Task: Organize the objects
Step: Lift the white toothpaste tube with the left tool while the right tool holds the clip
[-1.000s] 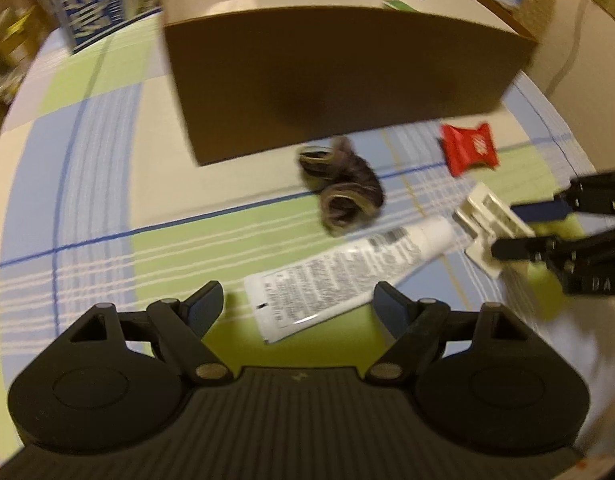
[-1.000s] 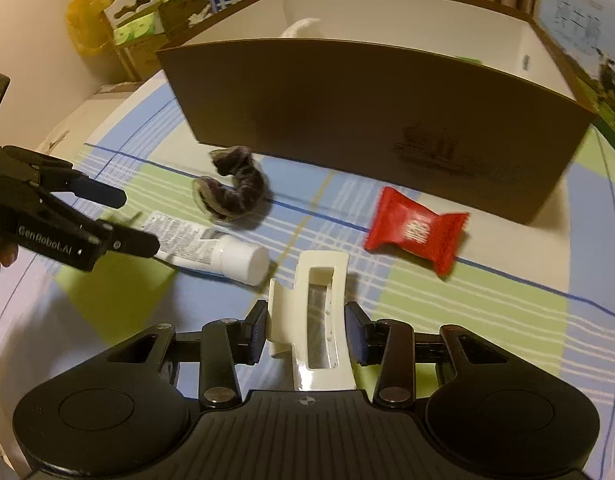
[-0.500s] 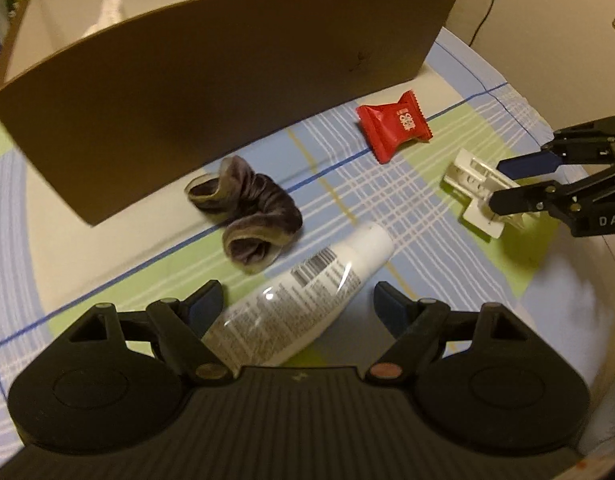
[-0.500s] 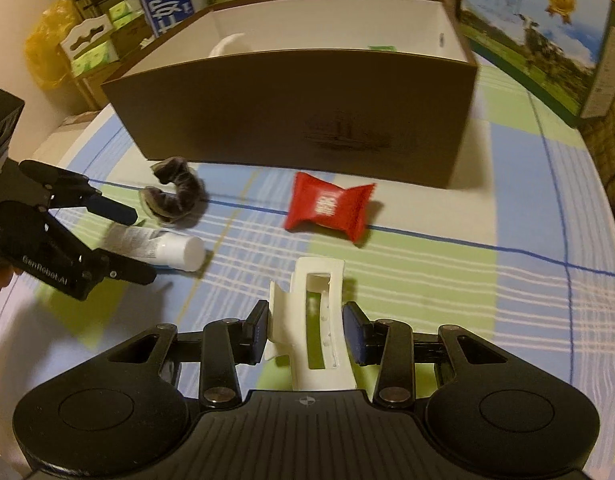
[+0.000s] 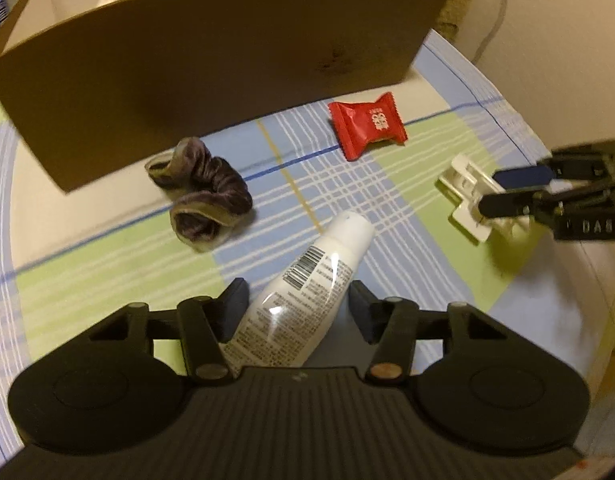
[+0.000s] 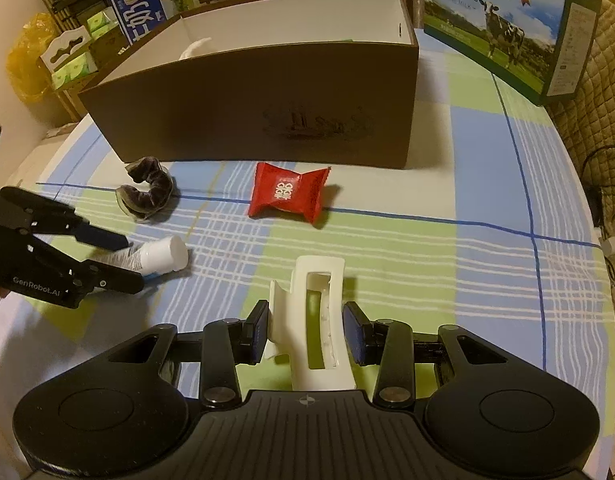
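Note:
My left gripper (image 5: 299,308) is closed around a white tube (image 5: 307,292) that lies on the checked cloth, its cap pointing away; the pads touch or nearly touch its sides. The tube also shows in the right wrist view (image 6: 159,256). My right gripper (image 6: 305,330) is shut on a white hair claw clip (image 6: 319,308), held just above the cloth; the clip shows in the left wrist view (image 5: 467,204). A dark velvet scrunchie (image 5: 203,196) and a red candy packet (image 5: 367,124) lie in front of a brown open box (image 6: 267,96).
A milk carton box (image 6: 503,20) stands at the back right and a blue one (image 6: 143,0) behind the brown box. The table edge curves round on the right, with cables (image 6: 603,184) beyond it.
My left gripper has moved forward over the tube and closed in on it. My right gripper has lifted and pulled back with the clip.

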Action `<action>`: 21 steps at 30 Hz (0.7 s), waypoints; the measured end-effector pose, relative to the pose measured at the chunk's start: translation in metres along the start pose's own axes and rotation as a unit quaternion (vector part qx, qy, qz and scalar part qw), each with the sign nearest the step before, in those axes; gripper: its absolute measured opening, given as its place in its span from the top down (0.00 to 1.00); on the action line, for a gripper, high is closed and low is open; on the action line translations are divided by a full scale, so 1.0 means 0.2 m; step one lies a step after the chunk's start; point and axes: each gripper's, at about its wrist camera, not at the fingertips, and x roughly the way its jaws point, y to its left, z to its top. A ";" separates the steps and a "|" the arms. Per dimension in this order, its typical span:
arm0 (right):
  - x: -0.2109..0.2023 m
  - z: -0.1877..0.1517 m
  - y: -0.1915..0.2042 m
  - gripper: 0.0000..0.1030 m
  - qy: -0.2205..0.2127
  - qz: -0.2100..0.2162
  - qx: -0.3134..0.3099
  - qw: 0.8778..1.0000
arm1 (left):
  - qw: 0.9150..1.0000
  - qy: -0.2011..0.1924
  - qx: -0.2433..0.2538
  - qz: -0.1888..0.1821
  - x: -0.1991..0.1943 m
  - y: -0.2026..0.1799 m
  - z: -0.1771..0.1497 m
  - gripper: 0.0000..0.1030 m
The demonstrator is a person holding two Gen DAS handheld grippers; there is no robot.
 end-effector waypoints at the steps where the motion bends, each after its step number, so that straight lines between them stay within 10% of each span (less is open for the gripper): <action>1: 0.00 0.00 0.00 0.64 0.000 -0.001 -0.004 1.000 | 1.000 -0.001 -0.005 0.006 0.00 -0.01 0.00 0.51; 21: -0.01 -0.06 0.01 0.64 0.001 -0.012 -0.030 0.999 | 0.994 -0.004 -0.079 0.074 0.05 -0.11 0.05 0.55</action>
